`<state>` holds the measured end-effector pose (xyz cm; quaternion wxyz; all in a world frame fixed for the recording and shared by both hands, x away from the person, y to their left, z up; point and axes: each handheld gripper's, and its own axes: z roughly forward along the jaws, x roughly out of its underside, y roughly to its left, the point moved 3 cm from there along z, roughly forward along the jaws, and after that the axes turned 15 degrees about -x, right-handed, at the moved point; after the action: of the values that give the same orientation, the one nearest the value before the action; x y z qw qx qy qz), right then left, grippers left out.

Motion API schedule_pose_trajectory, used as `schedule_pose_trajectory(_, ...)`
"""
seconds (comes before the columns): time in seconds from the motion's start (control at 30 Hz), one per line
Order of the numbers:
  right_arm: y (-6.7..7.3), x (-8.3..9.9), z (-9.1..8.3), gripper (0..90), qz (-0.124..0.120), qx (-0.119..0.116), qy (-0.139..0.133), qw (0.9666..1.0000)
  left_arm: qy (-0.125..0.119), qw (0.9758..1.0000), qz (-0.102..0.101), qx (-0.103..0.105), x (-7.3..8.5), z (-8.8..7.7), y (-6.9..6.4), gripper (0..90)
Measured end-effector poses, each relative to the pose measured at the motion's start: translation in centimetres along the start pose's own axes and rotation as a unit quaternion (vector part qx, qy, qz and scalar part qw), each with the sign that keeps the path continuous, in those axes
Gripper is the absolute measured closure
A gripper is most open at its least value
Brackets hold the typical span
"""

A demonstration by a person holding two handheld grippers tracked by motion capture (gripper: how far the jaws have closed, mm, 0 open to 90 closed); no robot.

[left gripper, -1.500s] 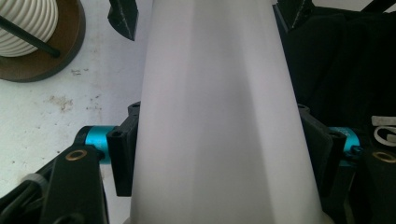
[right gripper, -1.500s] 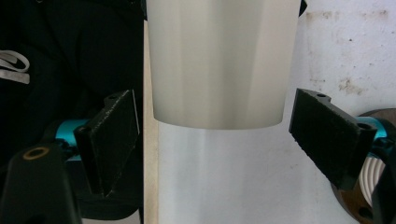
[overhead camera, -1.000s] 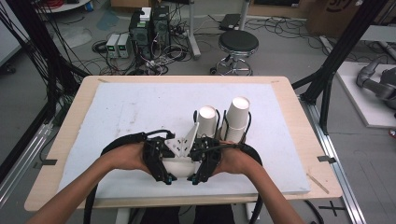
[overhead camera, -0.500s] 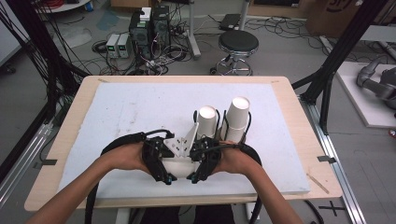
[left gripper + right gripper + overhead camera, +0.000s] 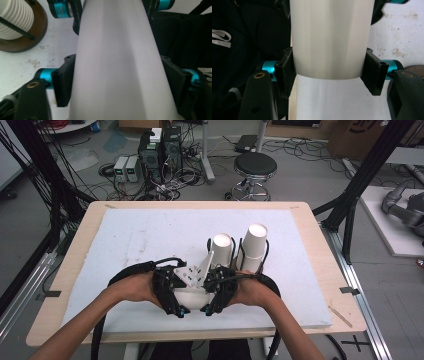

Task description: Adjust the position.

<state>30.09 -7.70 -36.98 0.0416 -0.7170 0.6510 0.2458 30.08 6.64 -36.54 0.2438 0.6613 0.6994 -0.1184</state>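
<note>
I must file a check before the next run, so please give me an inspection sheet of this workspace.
Surface: white board on a wooden table, with faint stains.
Job's things: white cup held on its side between both grippers. A shorter cup stack and a taller cup stack stand upright in wire holders behind it.
Clutter: nothing seen.
Grippers: the right gripper is shut on the white cup. The left gripper has just been opening with the cup between its fingers; whether they press it cannot be told.
Cables: a black cable loops from the left gripper.
Surroundings: stool, computer boxes, floor wiring.
</note>
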Motion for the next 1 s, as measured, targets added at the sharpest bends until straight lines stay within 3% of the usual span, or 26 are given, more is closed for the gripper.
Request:
schedule_pose_trajectory(0.47, -0.1, 0.3, 0.4, 36.7, 0.002, -0.003, 0.003, 1.0000, -0.046, 0.9987, -0.022, 0.008, -0.2, -1.0, 0.3, 16.8)
schedule_pose_trajectory(0.63, -0.1, 0.4, 0.5, 36.7, 0.000, -0.003, 0.005, 1.0000, -0.073, 0.9968, -0.032, 0.004, -0.2, -1.8, 0.7, 16.8)
schedule_pose_trajectory(1.0, -0.1, 0.7, 0.5, 36.7, 0.001, -0.003, -0.004, 1.0000, -0.095, 0.9947, -0.036, -0.009, -0.2, -2.6, 1.2, 16.8)
